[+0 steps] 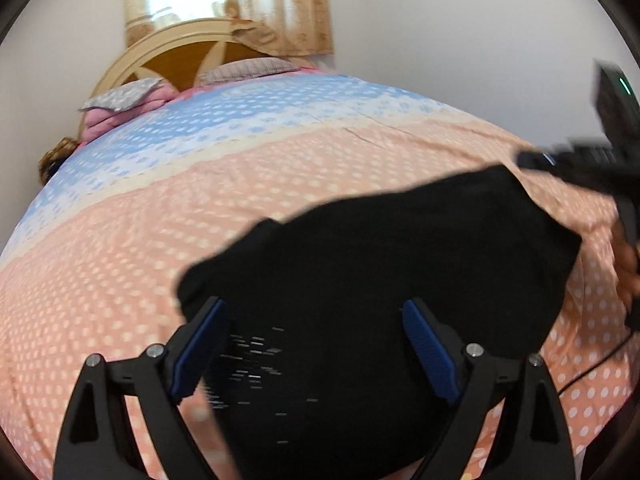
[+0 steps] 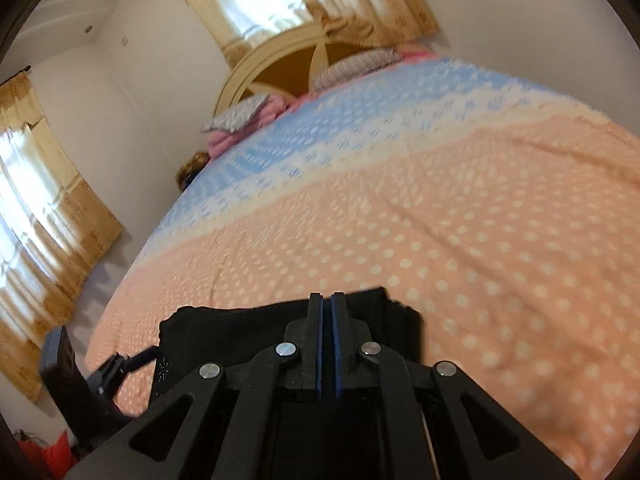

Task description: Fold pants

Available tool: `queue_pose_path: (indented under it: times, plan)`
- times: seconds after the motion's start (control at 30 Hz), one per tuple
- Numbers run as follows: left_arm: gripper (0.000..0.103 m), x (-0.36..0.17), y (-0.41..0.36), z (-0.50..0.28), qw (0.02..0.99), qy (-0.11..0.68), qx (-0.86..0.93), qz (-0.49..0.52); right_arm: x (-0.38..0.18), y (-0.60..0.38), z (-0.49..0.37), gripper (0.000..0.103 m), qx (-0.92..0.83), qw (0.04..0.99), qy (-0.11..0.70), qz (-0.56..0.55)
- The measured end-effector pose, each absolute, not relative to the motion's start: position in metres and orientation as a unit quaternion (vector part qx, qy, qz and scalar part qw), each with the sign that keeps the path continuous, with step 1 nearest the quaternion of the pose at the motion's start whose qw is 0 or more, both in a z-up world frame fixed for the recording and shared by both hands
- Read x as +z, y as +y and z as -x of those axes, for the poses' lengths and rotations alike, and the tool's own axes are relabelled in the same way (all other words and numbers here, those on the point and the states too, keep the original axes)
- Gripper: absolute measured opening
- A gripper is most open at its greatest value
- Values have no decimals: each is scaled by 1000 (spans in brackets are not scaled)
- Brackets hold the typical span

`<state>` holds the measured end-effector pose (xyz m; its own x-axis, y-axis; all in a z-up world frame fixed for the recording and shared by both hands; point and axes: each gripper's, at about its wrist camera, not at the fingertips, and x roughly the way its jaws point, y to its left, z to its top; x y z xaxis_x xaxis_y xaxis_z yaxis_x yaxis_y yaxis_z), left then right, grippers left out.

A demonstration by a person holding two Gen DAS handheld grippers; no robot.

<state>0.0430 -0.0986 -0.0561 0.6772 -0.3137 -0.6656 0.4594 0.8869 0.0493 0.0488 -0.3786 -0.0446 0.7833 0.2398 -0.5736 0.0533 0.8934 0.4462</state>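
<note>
The black pants (image 1: 380, 280) are lying bunched on the polka-dot bedspread (image 1: 200, 220), filling the lower centre of the left wrist view and the bottom centre of the right wrist view. The left gripper (image 1: 316, 344) is hovering over them with fingers spread wide, gripping nothing. The right gripper (image 2: 327, 320) is showing its pads pressed together; whether fabric is pinched between them cannot be told. Pillows (image 1: 248, 68) are resting against the headboard (image 1: 176, 46) at upper left.
</note>
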Motion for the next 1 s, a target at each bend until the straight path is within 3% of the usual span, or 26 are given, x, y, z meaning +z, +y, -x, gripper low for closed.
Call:
queue_pose_path:
  times: [0.03, 0.07, 0.1, 0.13, 0.33, 0.63, 0.77, 0.9, 1.0]
  plan:
    - [93, -53, -94, -46, 915, 337, -198, -102, -44, -380, -41, 20, 38, 919, 326, -219]
    - [95, -51, -88, -50, 921, 333, -179, -98, -47, -383, -36, 53, 22, 919, 332, -213]
    - [96, -49, -81, -53, 927, 327, -159, -90, -51, -386, -32, 78, 9, 918, 336, -211]
    - [100, -49, -76, -55, 930, 325, -151, -83, -58, -389, -26, 80, -5, 917, 335, -217]
    - [100, -72, -54, -79, 915, 380, -134, -32, -95, -379, -21, 80, -2, 887, 387, -252]
    - [100, -89, -50, -71, 893, 422, -155, 26, -98, -345, -18, 79, -1, 889, 410, -203]
    - [100, -90, -45, -67, 886, 426, -177, 45, -98, -340, -18, 72, -10, 891, 415, -185]
    - [100, -83, -30, -61, 888, 415, -188, 67, -98, -354, -13, 56, -2, 888, 409, -212]
    - [100, -79, -22, -59, 898, 403, -160, 75, -99, -360, -10, 50, 8, 886, 405, -227]
